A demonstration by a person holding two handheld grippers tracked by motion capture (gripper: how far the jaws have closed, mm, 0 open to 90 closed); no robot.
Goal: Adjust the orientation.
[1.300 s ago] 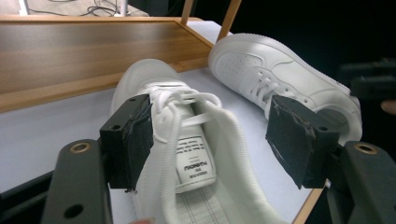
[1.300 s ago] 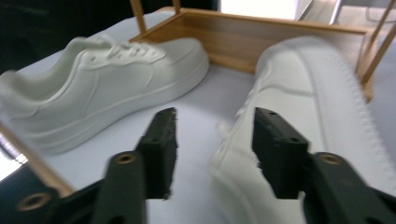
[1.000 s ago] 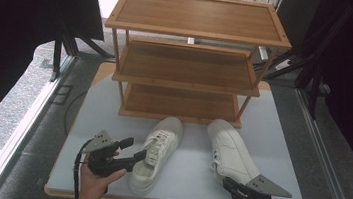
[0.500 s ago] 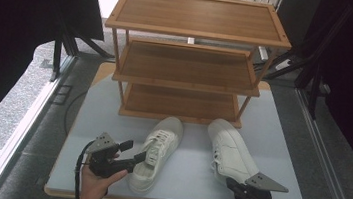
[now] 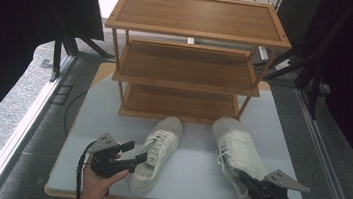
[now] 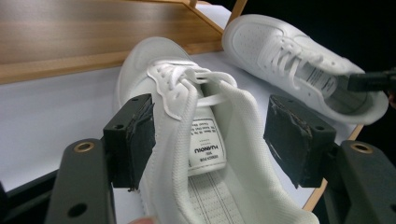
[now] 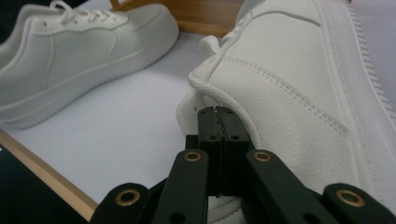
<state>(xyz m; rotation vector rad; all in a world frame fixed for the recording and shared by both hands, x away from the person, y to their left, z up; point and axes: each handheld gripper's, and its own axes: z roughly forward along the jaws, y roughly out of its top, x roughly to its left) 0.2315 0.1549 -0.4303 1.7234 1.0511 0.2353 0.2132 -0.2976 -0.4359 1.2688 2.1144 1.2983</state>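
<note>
Pointing rackward (lengthwise), both sneakers [image 5: 158, 150]

The two white sneakers [image 5: 157, 152] [image 5: 239, 149] looked like smooth matt leather with stitched seams; the left one's collar [image 6: 243, 116] was lined in knit mesh cloth. The shoe rack [image 5: 189, 55] was grained wood. The gripper pads [image 6: 135, 135] appeared as rough black foam.

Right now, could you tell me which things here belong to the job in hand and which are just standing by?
In the job:
- left shoe, its collar between the open fingers of the left gripper
- right shoe, with the right gripper shut at its heel
- wooden shoe rack, likely where they go

Standing by:
- white table
- black stands beside the rack
</note>
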